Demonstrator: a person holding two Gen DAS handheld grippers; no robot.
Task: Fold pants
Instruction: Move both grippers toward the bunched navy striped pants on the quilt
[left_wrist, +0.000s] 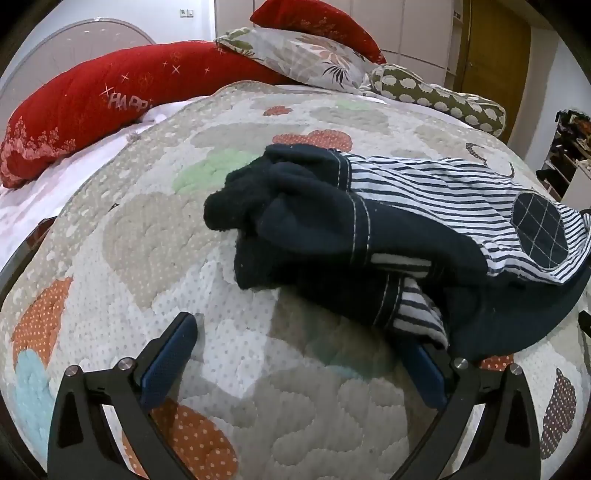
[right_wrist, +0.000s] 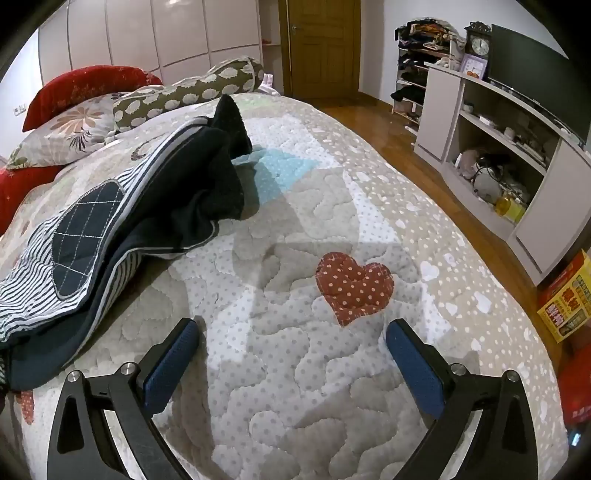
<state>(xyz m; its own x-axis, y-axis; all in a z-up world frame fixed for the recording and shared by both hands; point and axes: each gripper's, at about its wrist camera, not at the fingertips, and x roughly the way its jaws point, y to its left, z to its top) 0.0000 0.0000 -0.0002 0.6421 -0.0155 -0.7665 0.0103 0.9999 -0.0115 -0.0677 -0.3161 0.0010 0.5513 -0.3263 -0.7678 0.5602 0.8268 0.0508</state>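
Observation:
The pants (left_wrist: 388, 236) are navy with blue-and-white striped panels and a checked oval patch; they lie bunched on the quilted bed (left_wrist: 184, 229). In the left wrist view my left gripper (left_wrist: 299, 354) is open, its right finger tip under the pants' near edge. In the right wrist view the pants (right_wrist: 110, 229) lie at left. My right gripper (right_wrist: 291, 354) is open and empty over the quilt, to the right of the pants, its left finger close to their edge.
Red pillows (left_wrist: 85, 107), a floral pillow (left_wrist: 295, 55) and a spotted bolster (left_wrist: 439, 96) lie at the bed's head. A white shelf unit (right_wrist: 498, 147) and wooden floor (right_wrist: 406, 122) are right of the bed. A yellow box (right_wrist: 569, 299) stands by the bed's edge.

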